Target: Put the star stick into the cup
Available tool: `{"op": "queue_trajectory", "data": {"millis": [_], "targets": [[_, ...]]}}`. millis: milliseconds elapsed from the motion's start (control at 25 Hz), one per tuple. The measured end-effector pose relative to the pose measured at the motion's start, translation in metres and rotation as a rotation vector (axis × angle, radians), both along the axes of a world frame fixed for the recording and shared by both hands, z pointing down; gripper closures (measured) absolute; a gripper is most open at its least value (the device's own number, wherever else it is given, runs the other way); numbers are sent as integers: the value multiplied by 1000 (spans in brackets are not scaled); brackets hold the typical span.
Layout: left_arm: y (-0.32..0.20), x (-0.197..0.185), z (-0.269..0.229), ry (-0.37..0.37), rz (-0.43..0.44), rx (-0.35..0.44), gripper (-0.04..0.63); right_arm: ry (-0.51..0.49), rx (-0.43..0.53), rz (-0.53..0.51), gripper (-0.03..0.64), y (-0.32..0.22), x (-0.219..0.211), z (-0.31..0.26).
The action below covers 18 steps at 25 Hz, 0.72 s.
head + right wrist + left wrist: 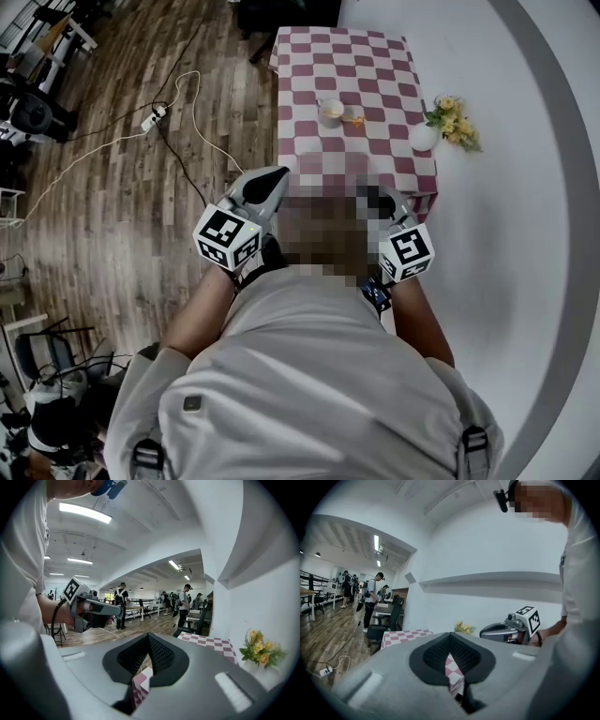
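A white cup stands on the red-and-white checked table, with the orange star stick lying just to its right. Both grippers are held up close to the person's chest, short of the table's near edge. My left gripper is shut with nothing in it; only checked cloth shows through the slit below its tips. My right gripper, partly behind a mosaic patch in the head view, is also shut and holds nothing. Neither gripper view shows the cup or the stick.
A white vase with yellow flowers stands at the table's right edge. A power strip with cables lies on the wood floor to the left. An office chair stands beyond the table, and several people stand far off.
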<state>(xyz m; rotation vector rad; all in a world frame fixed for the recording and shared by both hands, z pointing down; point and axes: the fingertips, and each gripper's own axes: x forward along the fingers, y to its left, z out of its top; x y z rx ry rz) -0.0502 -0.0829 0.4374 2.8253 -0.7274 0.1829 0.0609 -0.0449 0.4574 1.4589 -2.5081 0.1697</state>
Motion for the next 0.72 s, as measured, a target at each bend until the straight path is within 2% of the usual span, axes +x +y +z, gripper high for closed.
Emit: {"op": "queue_trajectory", "data": {"millis": [200,440,720], "targets": [[29,12,-3,-15,-49,13,591,-25,10,-29,607,28,20,-2],[73,21,-4,-14,-69,15,591,-42,8,-71,607,64,29,1],[97,24,-4,-18,-85,25,590,-45,17,-83,607,92,34,0]]}}
